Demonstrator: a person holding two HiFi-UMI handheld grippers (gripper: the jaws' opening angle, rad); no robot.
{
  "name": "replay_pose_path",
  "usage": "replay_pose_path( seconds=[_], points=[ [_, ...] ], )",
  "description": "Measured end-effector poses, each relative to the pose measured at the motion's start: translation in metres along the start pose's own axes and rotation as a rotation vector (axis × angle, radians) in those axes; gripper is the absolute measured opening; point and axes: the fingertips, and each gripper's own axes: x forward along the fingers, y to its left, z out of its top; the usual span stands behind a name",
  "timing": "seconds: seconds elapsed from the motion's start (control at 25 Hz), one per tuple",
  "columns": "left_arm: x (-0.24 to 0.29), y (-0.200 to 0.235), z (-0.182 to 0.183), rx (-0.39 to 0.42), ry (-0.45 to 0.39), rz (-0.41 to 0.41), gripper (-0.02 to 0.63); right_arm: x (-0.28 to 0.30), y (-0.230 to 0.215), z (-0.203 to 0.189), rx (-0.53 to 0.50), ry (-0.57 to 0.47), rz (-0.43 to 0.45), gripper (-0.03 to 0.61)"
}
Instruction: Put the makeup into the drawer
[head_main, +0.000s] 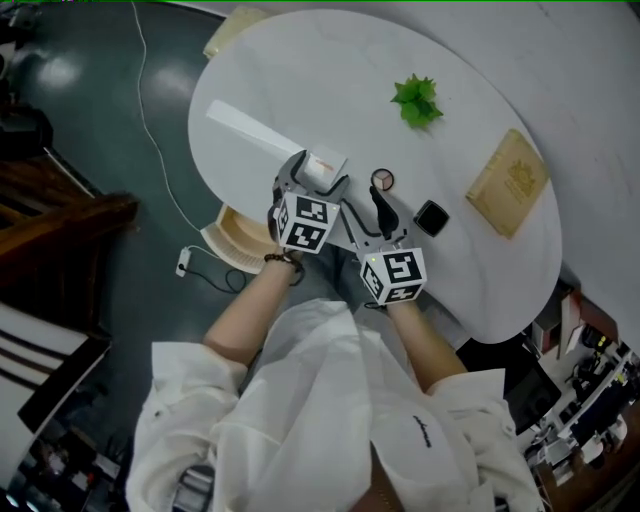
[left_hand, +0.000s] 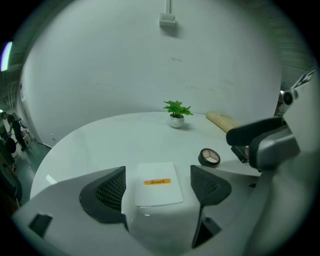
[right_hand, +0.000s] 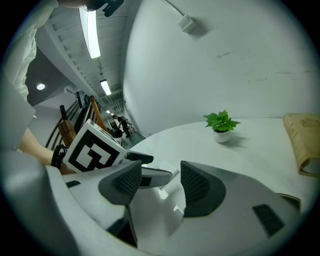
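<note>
A small white box (head_main: 325, 160) with an orange label (left_hand: 157, 182) lies on the round white table (head_main: 300, 80) near its front edge. My left gripper (head_main: 318, 178) (left_hand: 157, 172) stands open around the box, with a gap showing at each pad. Just to the right lie a round eyeshadow compact (head_main: 382, 180) (left_hand: 209, 157) and a black square compact (head_main: 431, 217). My right gripper (head_main: 380, 200) (right_hand: 161, 175) hovers beside the left one, open with nothing between its fingers. An open tan drawer (head_main: 232, 238) shows below the table's edge at the left.
A long white box (head_main: 250, 127) lies on the table's left part. A small potted plant (head_main: 417, 100) (left_hand: 176, 111) (right_hand: 221, 125) stands at the back. A tan book (head_main: 508, 182) (right_hand: 305, 140) lies at the right. A cable (head_main: 150, 120) runs across the dark floor.
</note>
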Motion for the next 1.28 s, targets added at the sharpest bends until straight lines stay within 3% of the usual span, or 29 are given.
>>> replay_pose_path(
  seconds=[0.48,0.6,0.76,1.28],
  points=[
    [0.025,0.001,-0.017,-0.020,0.104,0.011,0.399,0.000,-0.011,-0.001,0.027,-0.010,-0.035,0.256],
    [0.023,-0.002,-0.017,-0.017,0.115,0.011,0.333,-0.001,-0.011,-0.002,0.028,-0.010,-0.035,0.256],
    [0.022,-0.004,-0.018,-0.017,0.137,0.001,0.322,-0.005,-0.008,-0.002,0.025,-0.008,-0.029,0.256],
    [-0.013,0.000,-0.045,-0.067,0.109,-0.003,0.314,-0.008,-0.001,-0.009,0.013,0.011,-0.003,0.255]
  ],
)
